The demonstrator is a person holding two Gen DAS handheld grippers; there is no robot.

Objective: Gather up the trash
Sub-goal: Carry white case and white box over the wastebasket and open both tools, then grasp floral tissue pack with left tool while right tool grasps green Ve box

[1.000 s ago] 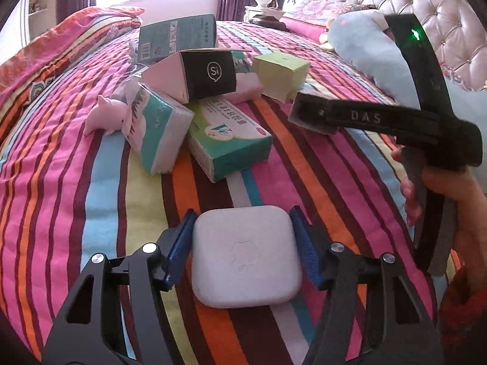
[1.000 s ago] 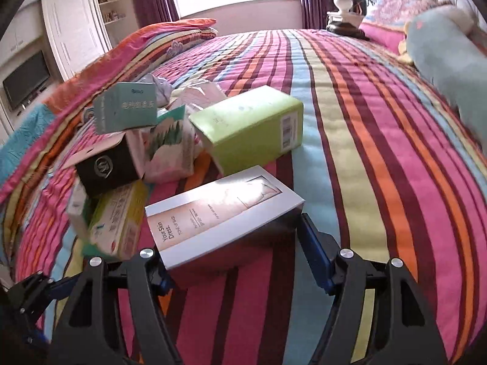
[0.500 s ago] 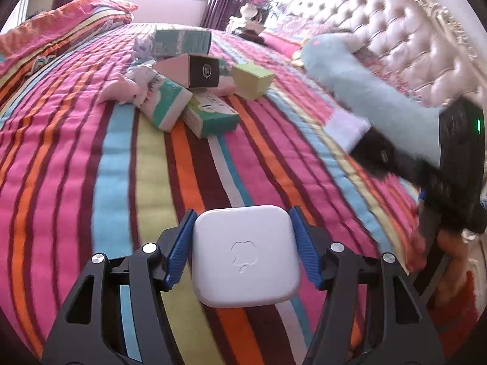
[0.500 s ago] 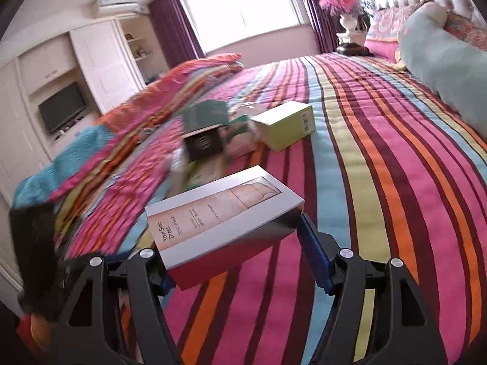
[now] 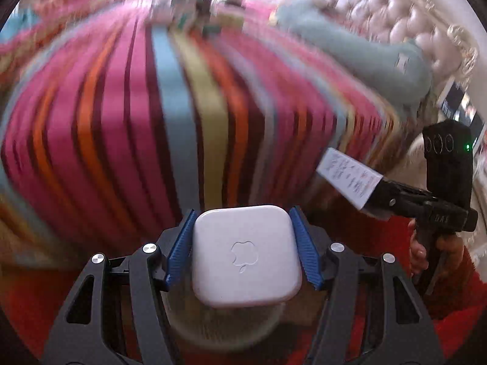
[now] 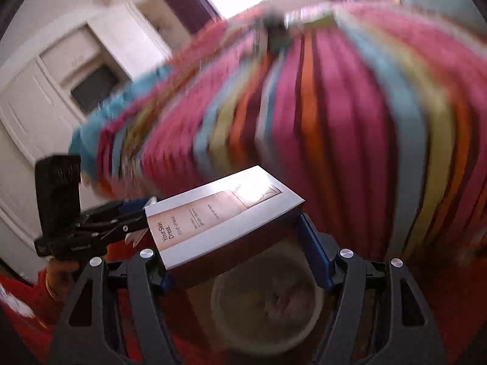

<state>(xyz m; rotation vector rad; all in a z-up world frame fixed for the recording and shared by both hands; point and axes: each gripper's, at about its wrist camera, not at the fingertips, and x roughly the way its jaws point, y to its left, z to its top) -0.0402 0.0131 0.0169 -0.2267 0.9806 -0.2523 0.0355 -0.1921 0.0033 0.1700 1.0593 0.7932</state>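
My left gripper (image 5: 242,214) is shut on a white rounded square box (image 5: 246,255) with an embossed apple logo. Its blue pads press on both sides of the box. My right gripper (image 6: 231,243) is shut on a long white and pink skin-care box (image 6: 222,210). Both grippers hang past the near edge of the bed, side by side. A pale round bin (image 6: 268,304) lies right under them, and its rim (image 5: 225,331) shows below the white box. The other boxes (image 5: 194,21) sit far back on the bed, blurred.
The striped quilt (image 5: 121,106) fills most of both views. A blue-grey bolster (image 5: 365,51) and a tufted headboard (image 5: 380,6) lie to the right. White cabinets with a dark screen (image 6: 91,88) stand left of the bed. Red fabric (image 5: 27,304) surrounds the bin.
Both grippers have drawn back from the pile of boxes, off the bed's near edge and over the round bin. Each keeps its box, and the views are now blurred.
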